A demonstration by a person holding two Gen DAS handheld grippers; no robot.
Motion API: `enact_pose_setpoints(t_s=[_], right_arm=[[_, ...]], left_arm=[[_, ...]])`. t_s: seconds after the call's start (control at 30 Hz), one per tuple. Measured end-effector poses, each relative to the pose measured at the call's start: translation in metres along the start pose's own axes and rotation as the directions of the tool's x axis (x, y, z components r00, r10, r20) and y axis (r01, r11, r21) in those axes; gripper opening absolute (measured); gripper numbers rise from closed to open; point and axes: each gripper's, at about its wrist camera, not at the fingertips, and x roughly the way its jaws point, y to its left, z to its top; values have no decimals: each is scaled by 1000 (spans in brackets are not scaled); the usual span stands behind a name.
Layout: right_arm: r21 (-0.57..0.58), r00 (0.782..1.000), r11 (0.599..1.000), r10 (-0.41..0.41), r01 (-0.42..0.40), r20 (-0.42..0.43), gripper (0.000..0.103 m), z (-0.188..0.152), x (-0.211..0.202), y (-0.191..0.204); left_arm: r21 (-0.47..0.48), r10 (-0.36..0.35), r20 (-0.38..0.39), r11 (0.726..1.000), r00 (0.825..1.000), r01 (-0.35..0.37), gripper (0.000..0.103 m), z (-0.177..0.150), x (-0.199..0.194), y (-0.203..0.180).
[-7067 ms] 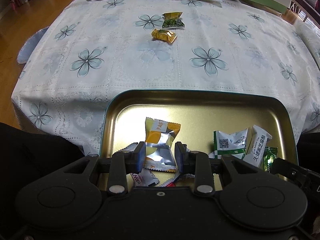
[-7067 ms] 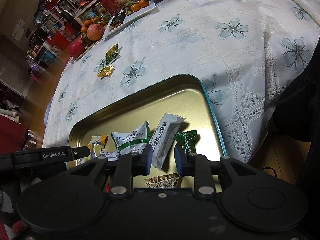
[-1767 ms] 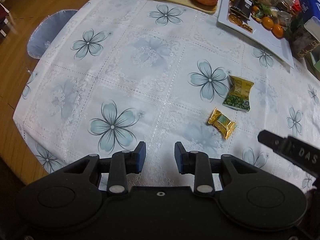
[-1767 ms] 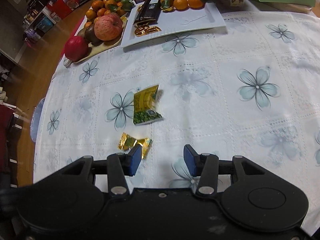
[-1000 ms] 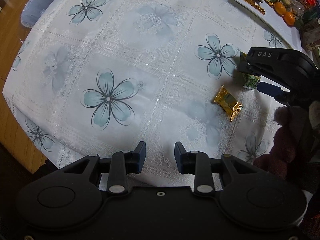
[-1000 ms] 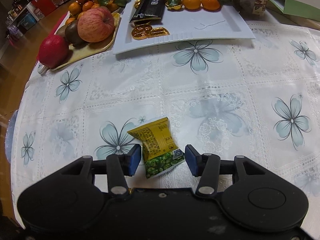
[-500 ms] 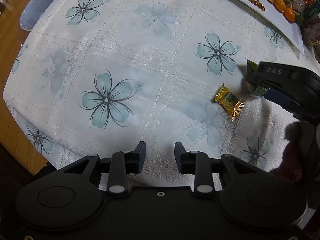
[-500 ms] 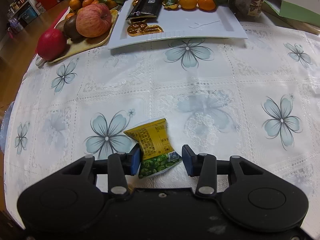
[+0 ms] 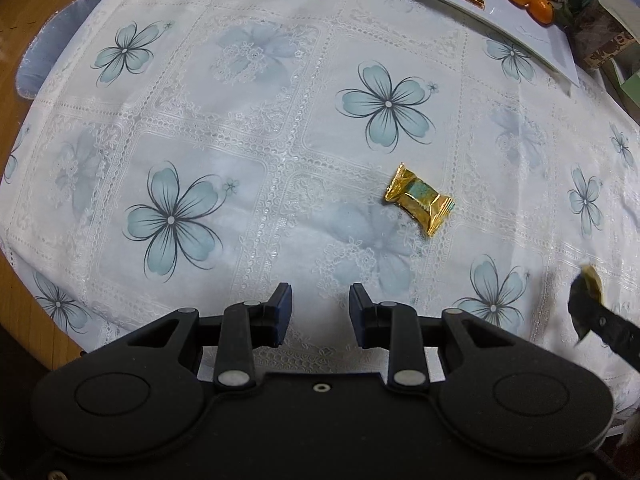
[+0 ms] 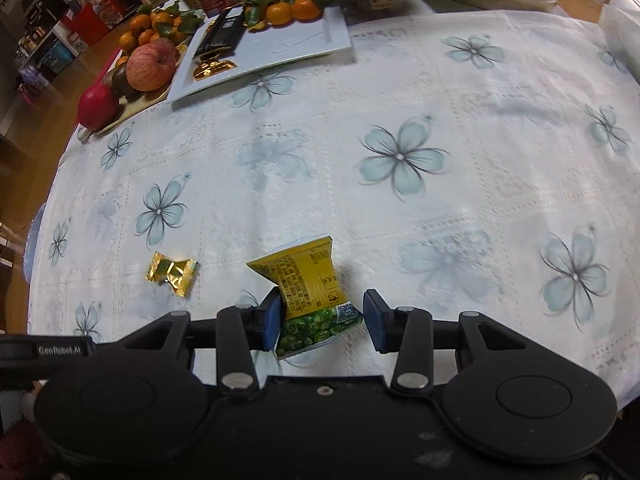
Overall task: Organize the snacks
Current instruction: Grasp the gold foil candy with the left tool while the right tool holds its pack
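Note:
A yellow and green snack packet (image 10: pixel 310 300) hangs a little above the flowered tablecloth (image 10: pixel 400 208), and my right gripper (image 10: pixel 320 320) is shut on its sides. A gold-wrapped candy (image 10: pixel 172 272) lies on the cloth to its left. In the left wrist view the same gold candy (image 9: pixel 420 204) lies ahead and to the right of my left gripper (image 9: pixel 320 312), which is open and holds nothing. The right gripper (image 9: pixel 600 316) shows blurred at that view's right edge, with a corner of the packet (image 9: pixel 591 280) on it.
A white plate (image 10: pixel 304 46) with oranges, a dark bar and gold coins stands at the back. Left of it a wooden tray (image 10: pixel 136 104) holds an apple and other fruit. Boxes and jars line the far edge. The table's edge (image 9: pixel 24 264) drops to the floor at the left.
The right gripper closed on the yellow and green packet, lifted it off the cloth and carried it away from the gold candy toward the near right. The left gripper stayed put.

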Motion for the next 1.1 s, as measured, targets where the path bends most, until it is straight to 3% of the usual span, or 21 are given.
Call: enact_pose_setpoints(t_s=[0.2, 0.33, 0.5, 0.63, 0.77, 1.1], right_arm=[[67, 1000, 998, 4, -6, 19, 44, -25, -20, -37], [18, 999, 1000, 23, -24, 26, 44, -30, -26, -34], [-60, 998, 997, 51, -48, 49, 44, -29, -35, -17], [-81, 998, 995, 64, -62, 24, 44, -33, -35, -11], [-69, 997, 995, 78, -78, -4, 44, -37, -33, -15], [-4, 992, 992, 122, -122, 26, 44, -29, -45, -29]], left_arm=[[9, -42, 11, 999, 999, 42, 40, -2, 2, -6], [-3, -56, 18, 998, 998, 57, 40, -4, 4, -5], [-81, -11, 17, 997, 1000, 12, 40, 1, 3, -1], [-143, -42, -26, 989, 999, 38, 40, 13, 4, -10], [-158, -22, -29, 987, 999, 17, 40, 24, 3, -29], [-200, 34, -5, 979, 999, -34, 40, 56, 14, -63]])
